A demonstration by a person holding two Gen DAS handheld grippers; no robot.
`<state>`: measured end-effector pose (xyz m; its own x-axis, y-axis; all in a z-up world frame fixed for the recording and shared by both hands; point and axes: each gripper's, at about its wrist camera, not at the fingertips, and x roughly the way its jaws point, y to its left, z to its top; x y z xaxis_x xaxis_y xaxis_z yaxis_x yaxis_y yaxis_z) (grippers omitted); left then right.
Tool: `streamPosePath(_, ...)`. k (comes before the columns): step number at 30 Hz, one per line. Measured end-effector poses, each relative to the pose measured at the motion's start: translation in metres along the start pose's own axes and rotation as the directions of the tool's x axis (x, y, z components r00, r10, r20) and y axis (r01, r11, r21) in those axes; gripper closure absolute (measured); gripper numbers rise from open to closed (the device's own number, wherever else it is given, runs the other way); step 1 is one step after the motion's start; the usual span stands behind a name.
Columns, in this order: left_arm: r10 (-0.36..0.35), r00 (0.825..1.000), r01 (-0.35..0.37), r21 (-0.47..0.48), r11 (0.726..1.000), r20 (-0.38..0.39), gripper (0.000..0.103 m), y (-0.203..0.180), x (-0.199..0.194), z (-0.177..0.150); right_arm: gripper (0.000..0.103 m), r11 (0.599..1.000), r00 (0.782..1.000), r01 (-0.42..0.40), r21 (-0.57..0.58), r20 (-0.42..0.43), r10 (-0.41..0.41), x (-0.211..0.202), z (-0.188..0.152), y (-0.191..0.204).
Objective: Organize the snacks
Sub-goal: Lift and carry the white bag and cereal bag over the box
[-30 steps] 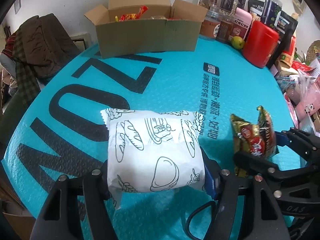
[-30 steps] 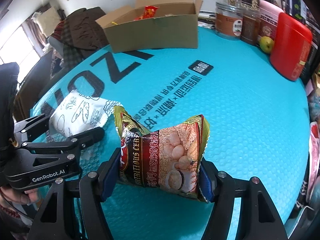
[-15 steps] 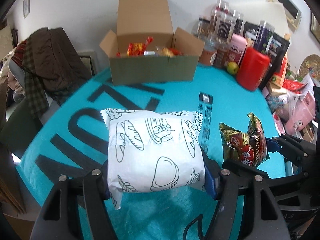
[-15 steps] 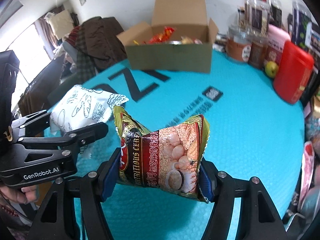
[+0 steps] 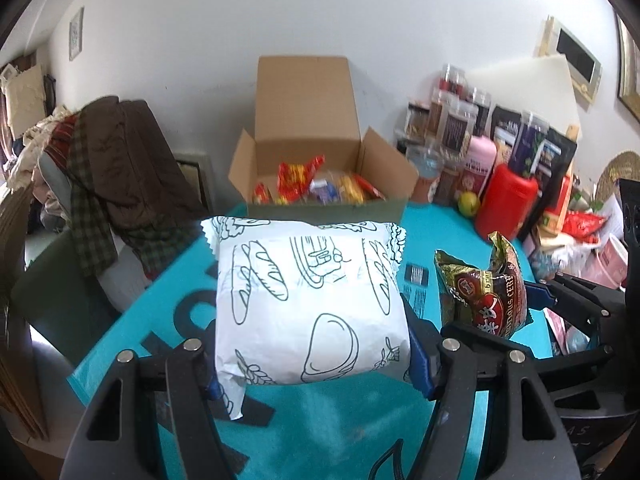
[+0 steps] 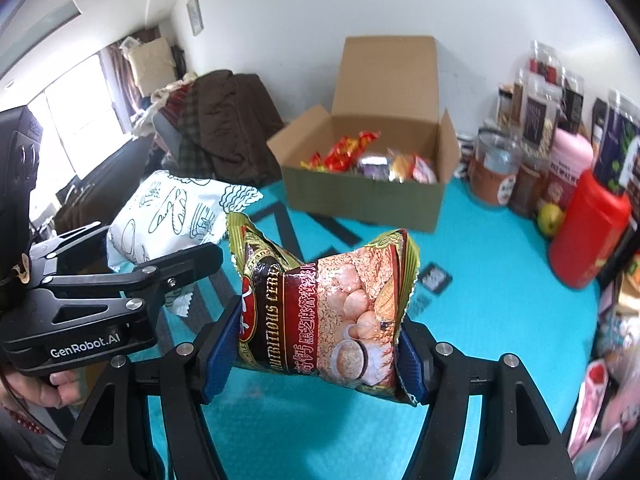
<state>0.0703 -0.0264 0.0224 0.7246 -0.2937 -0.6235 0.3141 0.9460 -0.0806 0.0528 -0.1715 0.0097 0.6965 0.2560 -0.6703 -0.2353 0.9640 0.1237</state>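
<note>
— Presently, how many packets are lifted?
— Two. The left tool (image 5: 312, 364) is clamped on one white bread packet (image 5: 308, 304); the right tool (image 6: 316, 356) is clamped on one maroon cereal bag (image 6: 324, 312), both above the teal tabletop (image 6: 500, 280).
— Beyond them?
— One open cardboard box (image 6: 368, 196) of snacks, jars at the wall.

Left gripper (image 5: 314, 364), right gripper (image 6: 320, 354): jaws clamped, tilted downward.
</note>
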Motion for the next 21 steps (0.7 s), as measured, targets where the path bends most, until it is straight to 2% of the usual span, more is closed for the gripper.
streamPosePath(10,0.003,0.995,-0.003,-0.003,1.0,0.098,0.035,0.01,-0.009,0.04,0.035,0.998,0.996,-0.028,-0.048,0.08,0.032,-0.007,0.041,0.002)
streamPosePath(21,-0.024,0.988,0.021,0.018,1.0,0.151,0.035,0.019,0.012,0.089,0.037,0.997,0.987,-0.002,-0.078,0.158,0.014,0.0,0.092,-0.007)
